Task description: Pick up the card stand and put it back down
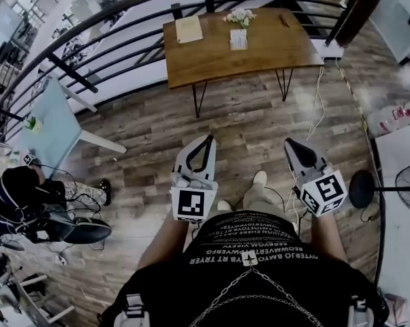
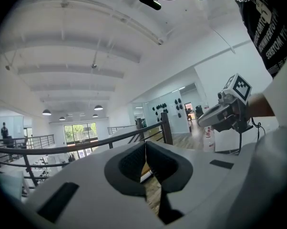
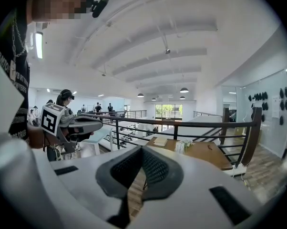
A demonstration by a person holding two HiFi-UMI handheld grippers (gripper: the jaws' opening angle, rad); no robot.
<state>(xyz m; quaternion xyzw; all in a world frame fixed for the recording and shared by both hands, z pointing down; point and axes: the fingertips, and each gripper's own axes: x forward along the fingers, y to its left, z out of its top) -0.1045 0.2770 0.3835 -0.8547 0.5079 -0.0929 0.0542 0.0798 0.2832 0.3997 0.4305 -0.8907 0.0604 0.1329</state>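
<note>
Head view: card stand (image 1: 238, 39) on the bench (image 1: 273, 46) at 12 o'clock; left hand-held gripper (image 1: 206, 142) and right hand-held gripper (image 1: 291, 146) point toward it above the floor (image 1: 157, 135).
Left gripper view: jaws closed together, empty; right hand-held gripper at 3 o'clock.
Right gripper view: jaws closed together, empty; bench at 4 o'clock.

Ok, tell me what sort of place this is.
Probably an upper-floor gallery in an open-plan office or studio: a curved black metal railing bounds it, and a brown wooden hairpin-leg table stands on grey-brown wood plank flooring.
</note>
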